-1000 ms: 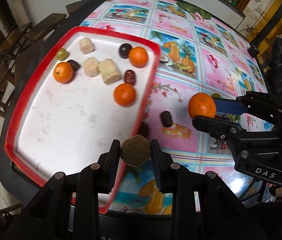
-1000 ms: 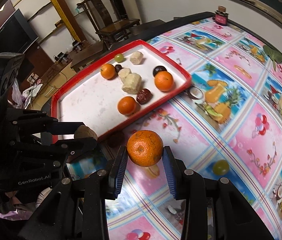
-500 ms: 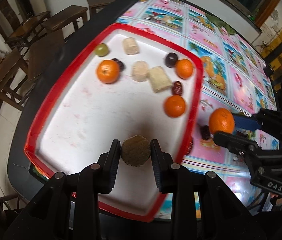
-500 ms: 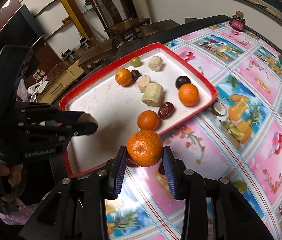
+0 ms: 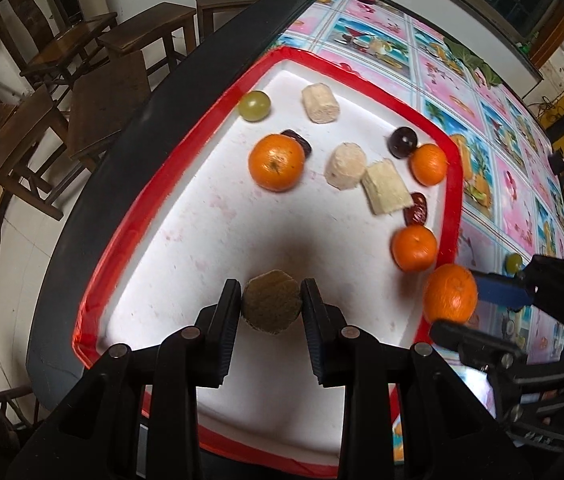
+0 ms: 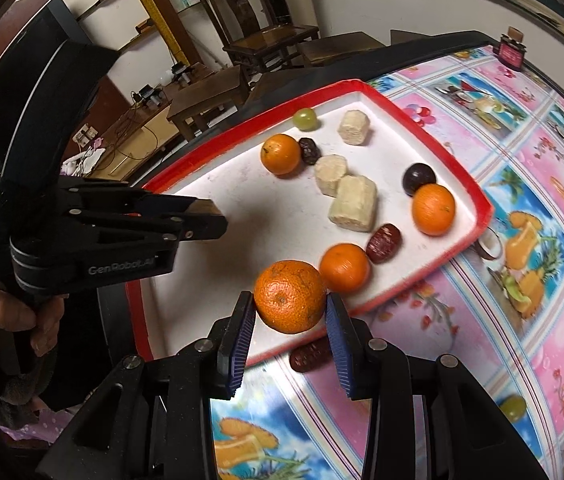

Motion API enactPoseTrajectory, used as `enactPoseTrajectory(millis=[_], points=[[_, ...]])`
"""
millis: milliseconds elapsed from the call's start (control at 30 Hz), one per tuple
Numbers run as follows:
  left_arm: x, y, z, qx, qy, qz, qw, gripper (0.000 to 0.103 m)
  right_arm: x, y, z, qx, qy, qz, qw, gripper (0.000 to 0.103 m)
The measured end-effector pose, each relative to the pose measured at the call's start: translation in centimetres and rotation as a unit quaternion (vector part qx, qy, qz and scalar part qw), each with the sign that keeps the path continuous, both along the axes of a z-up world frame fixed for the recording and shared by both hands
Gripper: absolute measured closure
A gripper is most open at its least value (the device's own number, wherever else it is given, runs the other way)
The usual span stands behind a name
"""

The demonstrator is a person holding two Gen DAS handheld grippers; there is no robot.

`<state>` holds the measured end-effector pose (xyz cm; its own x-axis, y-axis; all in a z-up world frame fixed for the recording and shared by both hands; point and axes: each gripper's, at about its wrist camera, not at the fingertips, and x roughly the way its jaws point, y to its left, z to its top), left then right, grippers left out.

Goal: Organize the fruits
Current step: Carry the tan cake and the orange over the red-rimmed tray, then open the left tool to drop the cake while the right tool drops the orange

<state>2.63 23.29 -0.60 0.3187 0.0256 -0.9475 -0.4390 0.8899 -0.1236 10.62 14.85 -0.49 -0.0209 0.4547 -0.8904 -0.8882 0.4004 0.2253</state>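
your left gripper (image 5: 270, 307) is clamped on a brownish round chunk (image 5: 272, 306), which hangs over the bare near part of the red-rimmed tray (image 5: 130, 216); lower it well clear of the rim and part the jaws only once it touches, so it does not roll. further right, your right gripper (image 6: 287, 314) pinches a mandarin (image 6: 289, 296) over the tray's near edge, just beside a smaller mandarin (image 6: 344, 268); set it inside the rim. a date (image 6: 309, 358) and a green grape (image 6: 514, 407) lie on the bench outside.
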Motion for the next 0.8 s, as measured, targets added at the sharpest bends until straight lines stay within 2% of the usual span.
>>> enactPoseTrajectory(millis=[367, 800], points=[[1.6, 2.3, -0.9, -0.007, -0.005, 0.009, 0.9999, 0.075, -0.1, 3.1, -1.7, -0.016, 0.006, 0.008, 1.000, 0.067], [2.3, 3.4, -1.8, -0.014, -0.013, 0.013, 0.9997, 0.074, -0.1, 3.8, -2.8, -0.035, -0.001, 0.014, 0.999, 0.066]])
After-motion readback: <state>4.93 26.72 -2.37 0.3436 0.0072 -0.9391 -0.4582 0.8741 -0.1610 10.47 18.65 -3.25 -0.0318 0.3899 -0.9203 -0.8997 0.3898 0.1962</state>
